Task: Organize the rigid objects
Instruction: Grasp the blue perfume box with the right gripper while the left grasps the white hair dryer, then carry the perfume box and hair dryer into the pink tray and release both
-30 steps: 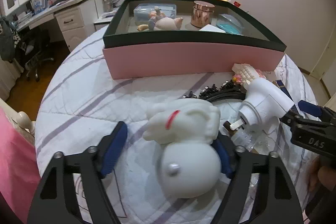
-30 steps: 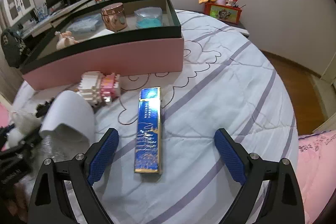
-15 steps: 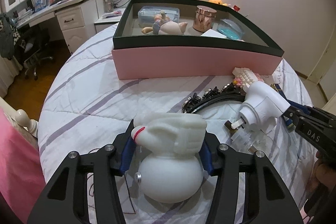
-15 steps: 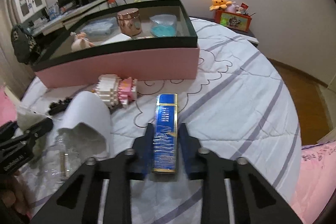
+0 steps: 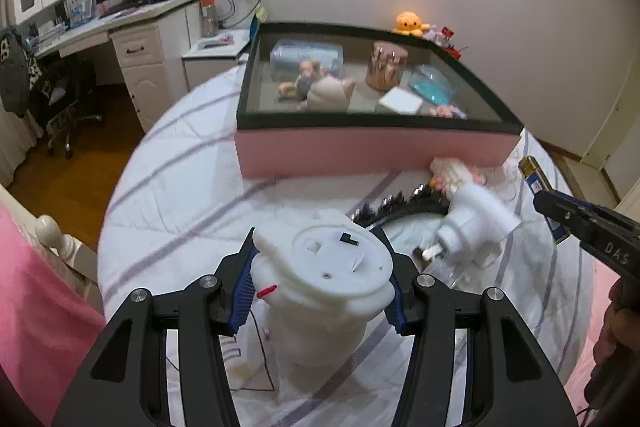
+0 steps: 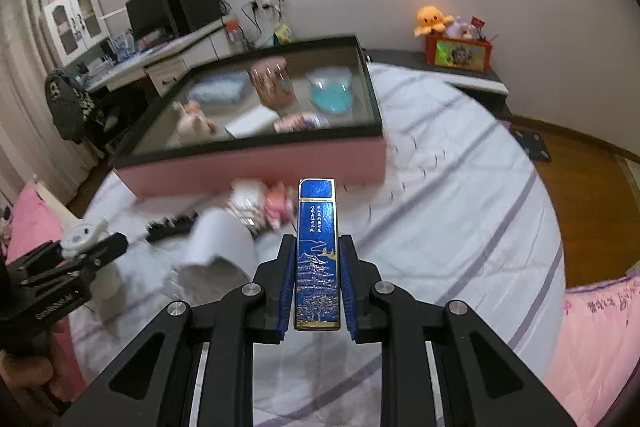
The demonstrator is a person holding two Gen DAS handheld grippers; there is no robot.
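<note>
A rigid white plastic rabbit-shaped lamp [image 5: 324, 291] is clamped across its base by the left gripper [image 5: 320, 287]; a slim, stiff, glossy blue-and-gold box [image 6: 317, 259], probably light and slippery, is pinched between the right gripper [image 6: 317, 287] pads.

The white, rounded, matt plastic toy [image 5: 324, 291] is showing a smooth moulded base with one small metal screw. The long blue box [image 6: 317, 259] is gleaming under a glossy clear wrap, its gold print looking foil-like. The white quilted cloth bedspread [image 6: 448, 187] with purple stripes is looking soft and matt. The pink box with a black rim [image 5: 360, 147] is looking like smooth matt card. Inside it, the copper-coloured round tin [image 5: 386, 69] is shining like polished metal. The wooden floor [image 5: 76, 171] is reflecting light, smooth and varnished.
</note>
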